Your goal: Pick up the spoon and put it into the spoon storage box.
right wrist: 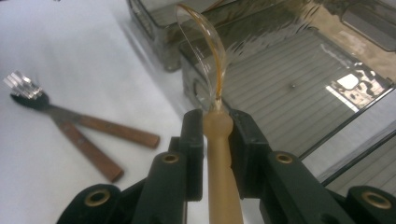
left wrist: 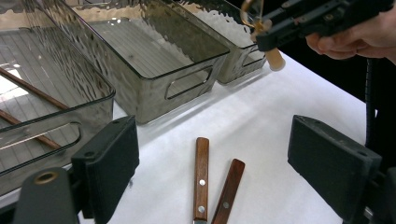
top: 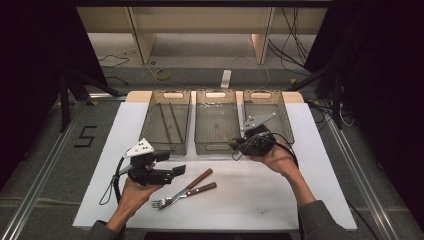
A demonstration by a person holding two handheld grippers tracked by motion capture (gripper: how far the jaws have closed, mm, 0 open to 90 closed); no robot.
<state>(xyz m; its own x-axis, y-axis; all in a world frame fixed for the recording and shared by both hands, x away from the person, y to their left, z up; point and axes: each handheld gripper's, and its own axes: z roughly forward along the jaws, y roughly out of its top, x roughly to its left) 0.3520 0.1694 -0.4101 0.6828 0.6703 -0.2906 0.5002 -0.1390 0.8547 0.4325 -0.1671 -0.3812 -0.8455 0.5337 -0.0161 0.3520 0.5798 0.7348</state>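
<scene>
Our right gripper (right wrist: 216, 140) is clamped on the tan handle of a spoon (right wrist: 210, 79) with a clear amber bowl, the two black jaws pressing its neck from both sides. In the high view we hold the spoon (top: 231, 140) at the near rim of the middle bin (top: 216, 145), above the table (top: 280, 200). The spoon looks light and stiff, probably plastic, with a smooth rounded handle that could twist or slide between flat pads; we judge the thin clear bowl the fragile part, so the grip belongs where it is now, on the thicker handle just below the bowl.

Our left gripper (top: 172, 167) hangs over the white table with its jaws wide apart and nothing between them. Just ahead of it lie two forks (top: 185, 192) with brown wooden handles, crossing near the tines. They look heavier and rigid, and the riveted wooden handles seem the better place to take hold than the slick metal ends.

Three smoky see-through bins stand side by side at the far edge. The left bin (top: 156, 102) holds two dark chopsticks (top: 170, 121) lying lengthwise. The middle bin appears empty. The right bin (top: 286, 112) is partly hidden by our hand, so we cannot tell what it holds.
</scene>
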